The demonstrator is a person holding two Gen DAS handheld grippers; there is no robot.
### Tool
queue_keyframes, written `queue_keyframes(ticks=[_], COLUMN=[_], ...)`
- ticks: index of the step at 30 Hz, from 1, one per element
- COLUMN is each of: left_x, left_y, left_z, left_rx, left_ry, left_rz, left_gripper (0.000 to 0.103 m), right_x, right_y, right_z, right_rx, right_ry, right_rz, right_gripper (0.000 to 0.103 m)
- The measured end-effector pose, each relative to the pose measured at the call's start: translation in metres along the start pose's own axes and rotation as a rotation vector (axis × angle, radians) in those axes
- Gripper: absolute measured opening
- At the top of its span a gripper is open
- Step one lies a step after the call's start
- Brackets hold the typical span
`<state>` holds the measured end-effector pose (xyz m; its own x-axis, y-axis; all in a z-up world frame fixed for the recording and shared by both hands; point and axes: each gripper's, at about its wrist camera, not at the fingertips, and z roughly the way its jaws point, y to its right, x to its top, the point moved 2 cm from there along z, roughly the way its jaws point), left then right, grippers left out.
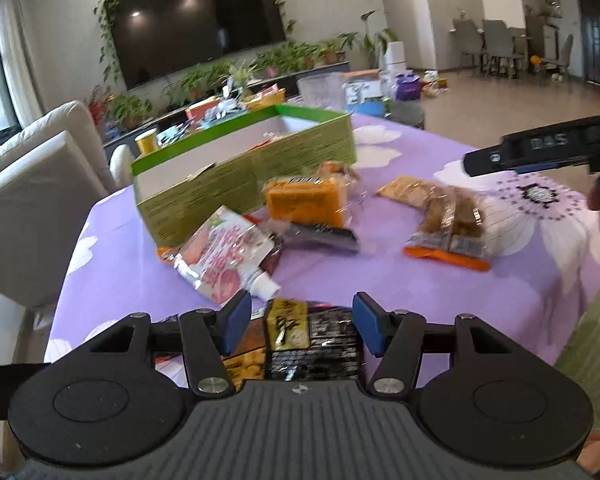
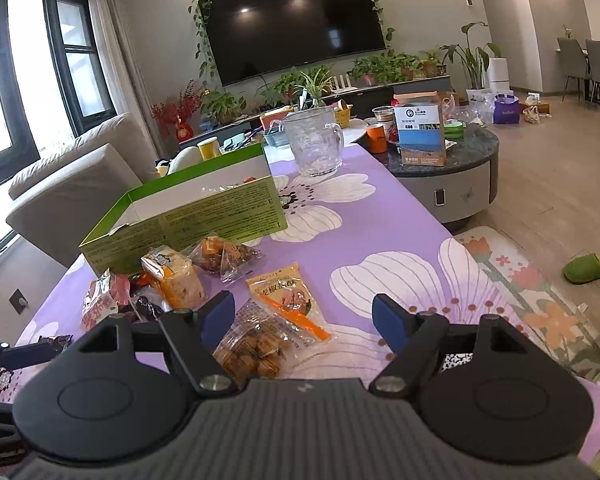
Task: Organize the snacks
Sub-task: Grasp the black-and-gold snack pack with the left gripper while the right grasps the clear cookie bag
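An open green box (image 1: 236,164) (image 2: 188,216) stands on the purple flowered tablecloth (image 1: 380,276). In front of it lie several snack packs: a pink spouted pouch (image 1: 224,256) (image 2: 100,300), an orange cracker pack (image 1: 304,200) (image 2: 176,280), a clear bag of brown snacks (image 1: 448,220) (image 2: 252,348) and a yellow packet (image 2: 284,284). My left gripper (image 1: 298,326) is open just above a black and yellow packet (image 1: 312,340), not touching it. My right gripper (image 2: 306,320) is open above the bag of brown snacks; it also shows at the right edge of the left wrist view (image 1: 540,146).
A clear glass pitcher (image 2: 314,144) stands at the table's far end behind the box. A round dark coffee table (image 2: 452,152) with cups and a carton stands right of it. A white sofa (image 2: 76,184) lies to the left. Green slippers (image 2: 588,268) lie on the floor.
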<state>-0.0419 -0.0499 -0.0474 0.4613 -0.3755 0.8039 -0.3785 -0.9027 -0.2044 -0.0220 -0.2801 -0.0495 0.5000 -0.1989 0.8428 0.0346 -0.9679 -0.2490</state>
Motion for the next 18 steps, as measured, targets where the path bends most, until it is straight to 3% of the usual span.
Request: queue_keyframes(ticks=[18], left_x=[-0.007], left_y=[0.005], left_z=[0.009], left_rx=[-0.027], left_ry=[-0.069], left_rz=[-0.008], left_gripper=[0.055], right_x=[-0.016], right_y=[-0.007], right_z=[-0.004], right_rx=[0.011], right_ry=[-0.042], right_rz=[-0.037], right_gripper=[0.079])
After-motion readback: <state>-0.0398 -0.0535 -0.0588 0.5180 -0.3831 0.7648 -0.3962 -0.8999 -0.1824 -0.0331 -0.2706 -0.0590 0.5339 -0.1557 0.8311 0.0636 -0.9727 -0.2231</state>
